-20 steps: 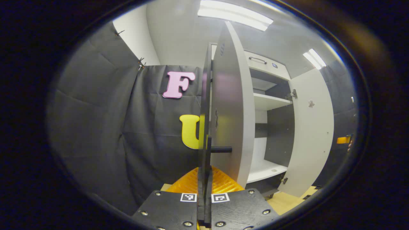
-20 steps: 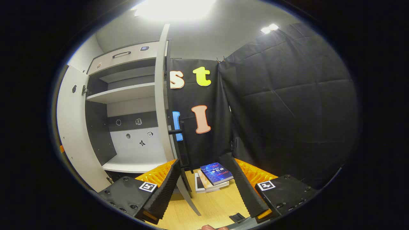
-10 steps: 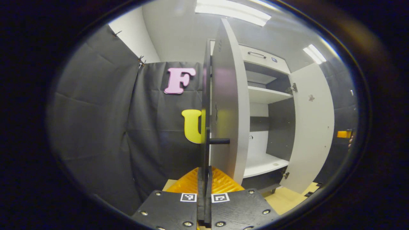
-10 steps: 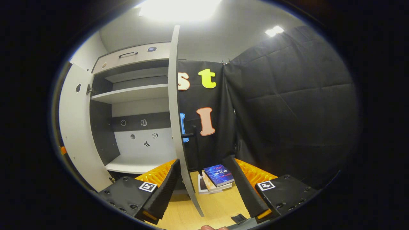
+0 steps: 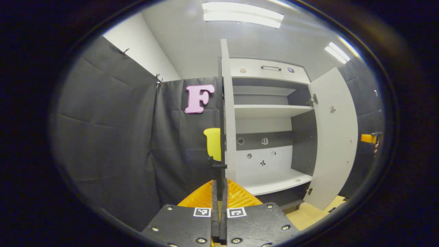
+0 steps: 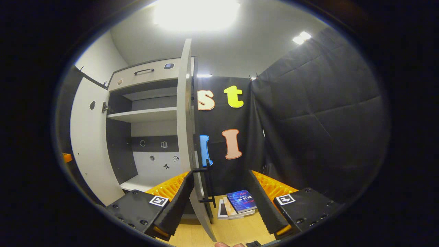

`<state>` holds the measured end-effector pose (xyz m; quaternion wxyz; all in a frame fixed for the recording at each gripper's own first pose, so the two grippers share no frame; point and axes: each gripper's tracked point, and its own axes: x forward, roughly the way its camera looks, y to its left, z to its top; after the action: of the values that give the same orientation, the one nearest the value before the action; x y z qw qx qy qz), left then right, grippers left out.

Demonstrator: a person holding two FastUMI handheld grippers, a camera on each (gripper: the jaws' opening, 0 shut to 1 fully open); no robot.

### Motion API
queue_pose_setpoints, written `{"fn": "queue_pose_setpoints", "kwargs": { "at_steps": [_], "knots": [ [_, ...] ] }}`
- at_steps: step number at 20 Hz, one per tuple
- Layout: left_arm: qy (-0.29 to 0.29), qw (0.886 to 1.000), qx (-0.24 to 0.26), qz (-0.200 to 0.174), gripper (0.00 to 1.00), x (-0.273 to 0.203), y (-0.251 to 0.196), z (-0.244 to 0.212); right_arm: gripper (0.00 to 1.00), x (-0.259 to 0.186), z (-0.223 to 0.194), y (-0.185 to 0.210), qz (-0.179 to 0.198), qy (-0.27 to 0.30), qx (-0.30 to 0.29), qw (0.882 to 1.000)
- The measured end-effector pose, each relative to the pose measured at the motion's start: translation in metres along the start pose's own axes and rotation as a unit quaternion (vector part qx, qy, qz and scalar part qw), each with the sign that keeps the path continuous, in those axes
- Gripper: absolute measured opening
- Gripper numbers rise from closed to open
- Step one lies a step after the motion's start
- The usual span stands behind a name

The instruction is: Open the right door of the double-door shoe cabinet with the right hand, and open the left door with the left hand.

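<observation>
Left door (image 5: 229,113) stands edge-on dead ahead of the left gripper (image 5: 219,206), fingers together, not clamped on it. Right door (image 6: 187,113) rises between the right gripper's (image 6: 219,202) spread fingers; cabinet (image 5: 271,109) open.

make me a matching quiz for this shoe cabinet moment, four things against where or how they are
Things:
1. left door
2. right door
3. books
4. right claw

States:
a. stacked on the wooden floor
b. open, jaws wide apart
c. edge-on in the left gripper view
d. swung wide, inner face showing in the left gripper view

Pairs: 1-c, 2-d, 3-a, 4-b
</observation>
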<state>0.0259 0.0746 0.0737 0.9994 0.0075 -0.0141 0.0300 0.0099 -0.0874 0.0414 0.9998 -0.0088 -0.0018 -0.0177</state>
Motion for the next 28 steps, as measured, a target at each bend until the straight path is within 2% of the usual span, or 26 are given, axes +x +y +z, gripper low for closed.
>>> {"fn": "queue_pose_setpoints", "kwargs": {
  "at_steps": [2, 4, 7, 11, 14, 21, 23, 24, 25, 28],
  "knots": [
    [-0.022, 1.0, -0.004, 0.008, 0.02, -0.012, -0.021, 0.01, 0.98, -0.005, -0.011, 0.005, 0.011, 0.011, 0.009, 1.0],
    [-0.024, 0.999, 0.002, 0.022, 0.1, -0.012, -0.03, 0.008, 0.98, -0.013, -0.027, 0.017, 0.024, 0.017, 0.037, 0.999],
    [0.0, 0.999, 0.015, 0.043, 0.74, -0.011, -0.04, -0.014, 0.98, -0.015, -0.056, 0.026, 0.032, 0.043, 0.037, 0.998],
    [0.004, 0.999, -0.006, 0.037, 0.88, -0.016, -0.062, -0.031, 0.98, -0.023, -0.074, 0.046, 0.053, 0.063, 0.04, 0.996],
    [-0.003, 0.999, -0.007, 0.037, 0.88, -0.022, -0.07, -0.032, 0.98, -0.023, -0.085, 0.056, 0.061, 0.079, 0.049, 0.994],
    [-0.008, 0.999, -0.005, 0.035, 0.88, -0.03, -0.079, -0.038, 0.98, -0.014, -0.078, 0.063, 0.062, 0.063, 0.021, 0.996],
    [-0.005, 0.999, -0.004, 0.037, 0.88, -0.026, -0.08, -0.04, 0.98, -0.012, -0.079, 0.07, 0.067, 0.064, 0.019, 0.995],
    [-0.003, 0.999, -0.002, 0.036, 0.89, -0.025, -0.08, -0.041, 0.98, -0.024, -0.063, 0.089, 0.071, 0.066, 0.018, 0.995],
    [-0.003, 0.999, 0.0, 0.034, 0.88, -0.025, -0.081, -0.042, 0.98, -0.012, -0.081, 0.075, 0.075, 0.069, 0.016, 0.995],
    [0.001, 1.0, 0.008, 0.03, 0.88, -0.023, -0.085, -0.047, 0.98, -0.012, -0.084, 0.08, 0.084, 0.072, 0.006, 0.994]
  ]
}}
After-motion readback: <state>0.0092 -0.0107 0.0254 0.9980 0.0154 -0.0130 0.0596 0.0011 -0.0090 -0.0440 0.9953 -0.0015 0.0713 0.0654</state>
